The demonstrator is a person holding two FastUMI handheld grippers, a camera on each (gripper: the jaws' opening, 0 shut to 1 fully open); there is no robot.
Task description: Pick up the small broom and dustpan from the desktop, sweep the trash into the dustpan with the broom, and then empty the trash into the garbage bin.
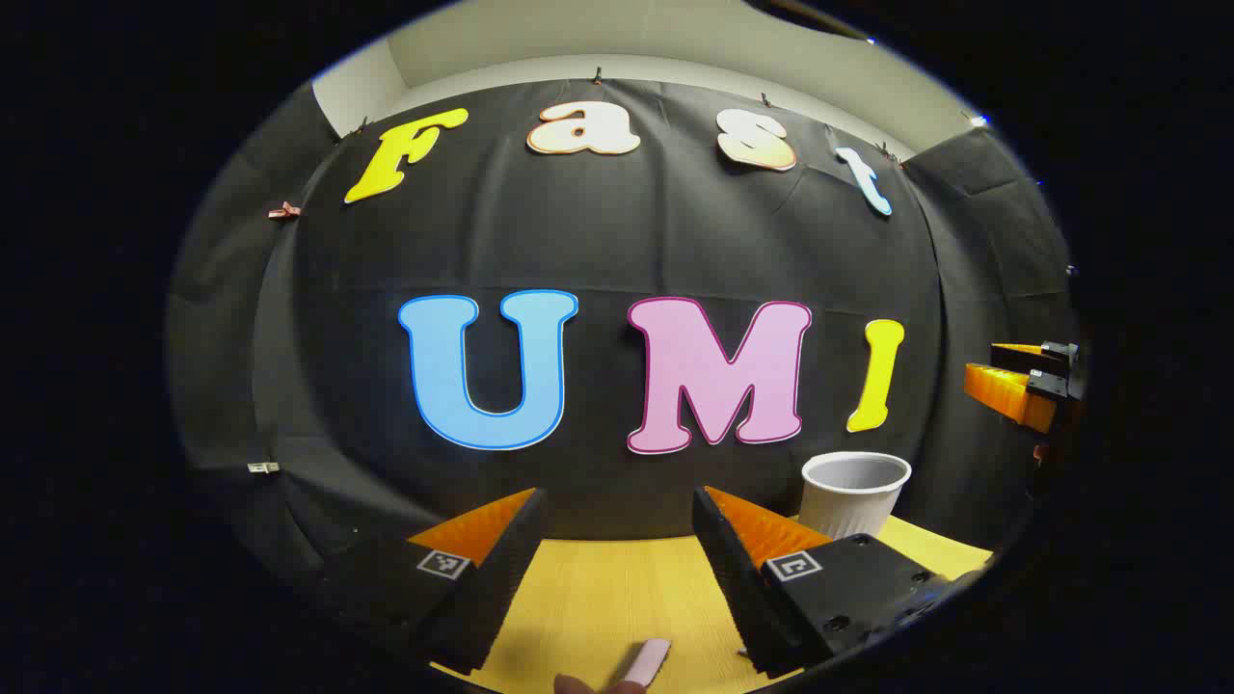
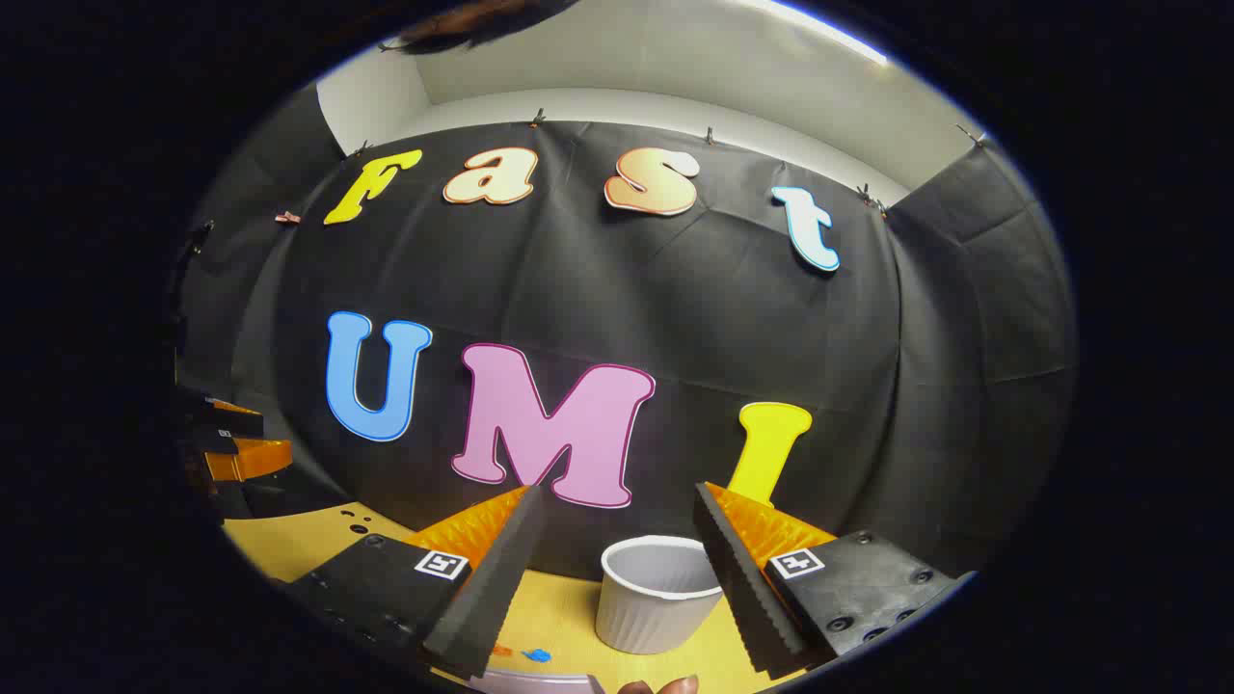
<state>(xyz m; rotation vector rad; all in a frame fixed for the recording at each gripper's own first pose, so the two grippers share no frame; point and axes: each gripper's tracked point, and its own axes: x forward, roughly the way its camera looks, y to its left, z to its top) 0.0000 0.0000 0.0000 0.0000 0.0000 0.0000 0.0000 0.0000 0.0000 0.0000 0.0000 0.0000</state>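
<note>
Both views sharp at centre, strong fisheye bending toward the edges. Even overhead light; a bright ceiling strip glares above the black cloth wall. Wall dim and matte. Table below the wall well lit, shadows soft.

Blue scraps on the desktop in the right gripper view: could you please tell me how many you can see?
1 clear blue scrap, on the desktop between the right gripper's open fingers, left of the white bin. A small reddish fleck lies beside it; more may be hidden under the fingers.
</note>
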